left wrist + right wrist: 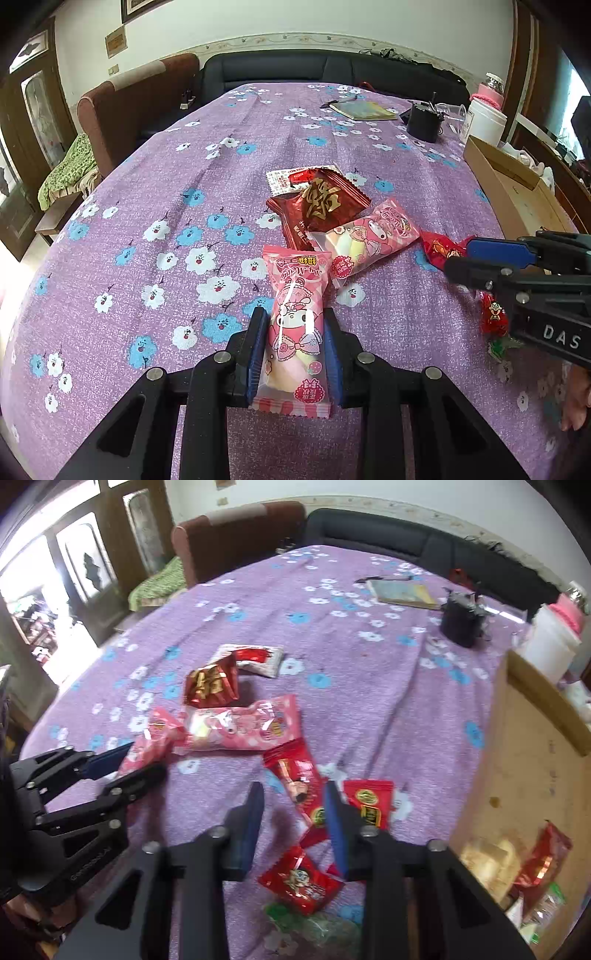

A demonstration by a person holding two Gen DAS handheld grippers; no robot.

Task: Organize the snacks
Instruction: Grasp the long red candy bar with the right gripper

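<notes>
Your left gripper (295,354) was clamped on a pink marshmallow pack (295,332), its long axis running along the fingers, just off the purple tablecloth (147,184). Your right gripper (295,827) stood slightly apart over the red candy packets (301,884), nothing visibly pinched. The cardboard box (528,760) lay to the right, nearer your right hand.

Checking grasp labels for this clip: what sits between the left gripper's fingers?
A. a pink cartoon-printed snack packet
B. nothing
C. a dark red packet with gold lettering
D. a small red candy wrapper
A: in the left wrist view the left gripper has its blue pads pressed on both sides of the pink cartoon-printed snack packet.
</notes>
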